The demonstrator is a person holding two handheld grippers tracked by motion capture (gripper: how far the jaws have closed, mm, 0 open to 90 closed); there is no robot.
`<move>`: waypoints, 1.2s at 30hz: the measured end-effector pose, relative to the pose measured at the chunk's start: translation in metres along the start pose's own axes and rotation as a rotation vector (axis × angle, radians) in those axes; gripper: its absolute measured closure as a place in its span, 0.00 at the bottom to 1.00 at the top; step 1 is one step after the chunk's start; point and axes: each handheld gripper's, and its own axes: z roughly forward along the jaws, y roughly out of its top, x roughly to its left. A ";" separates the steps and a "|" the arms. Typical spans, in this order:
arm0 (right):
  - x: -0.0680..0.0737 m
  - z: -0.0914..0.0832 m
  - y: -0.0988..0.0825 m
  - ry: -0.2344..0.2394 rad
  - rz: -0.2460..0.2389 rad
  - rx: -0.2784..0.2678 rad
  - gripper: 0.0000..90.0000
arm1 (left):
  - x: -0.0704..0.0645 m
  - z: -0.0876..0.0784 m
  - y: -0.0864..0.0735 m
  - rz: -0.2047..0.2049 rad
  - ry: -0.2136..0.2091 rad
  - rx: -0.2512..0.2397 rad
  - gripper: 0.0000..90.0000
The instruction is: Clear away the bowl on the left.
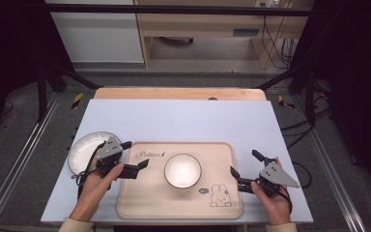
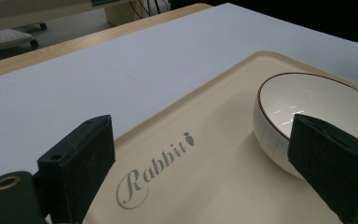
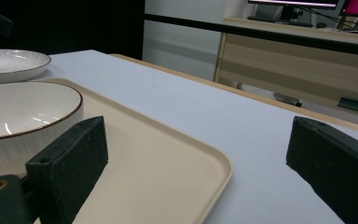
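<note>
A white bowl (image 1: 182,170) with a thin brown rim stands in the middle of a beige tray (image 1: 140,200) printed with "Rabbit" and a rabbit drawing. A white ribbed plate (image 1: 84,147) lies on the table left of the tray. My left gripper (image 1: 135,155) hovers open over the tray's left edge, between plate and bowl (image 2: 307,102). My right gripper (image 1: 245,163) is open at the tray's right edge (image 3: 214,163), with one jaw over the tray and the other over the table. The bowl (image 3: 23,114) and plate (image 3: 9,63) lie beyond it.
The tray sits near the front of a pale blue table top (image 1: 183,118) with a wooden edge at the back. Black frame posts and cables stand on the floor to both sides. A wooden desk (image 1: 212,24) stands behind the table.
</note>
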 end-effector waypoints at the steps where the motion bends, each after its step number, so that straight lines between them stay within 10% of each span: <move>1: 0.000 0.000 0.000 0.000 0.000 0.000 0.06 | 0.001 -0.001 -0.001 -0.002 0.002 -0.003 0.08; 29: 0.000 0.000 0.000 0.002 0.001 0.003 0.06 | 0.033 -0.040 -0.027 0.014 0.056 -0.005 0.08; 36: -0.001 -0.001 0.001 0.003 -0.005 -0.002 0.06 | 0.042 -0.056 -0.043 -0.054 0.033 -0.061 0.08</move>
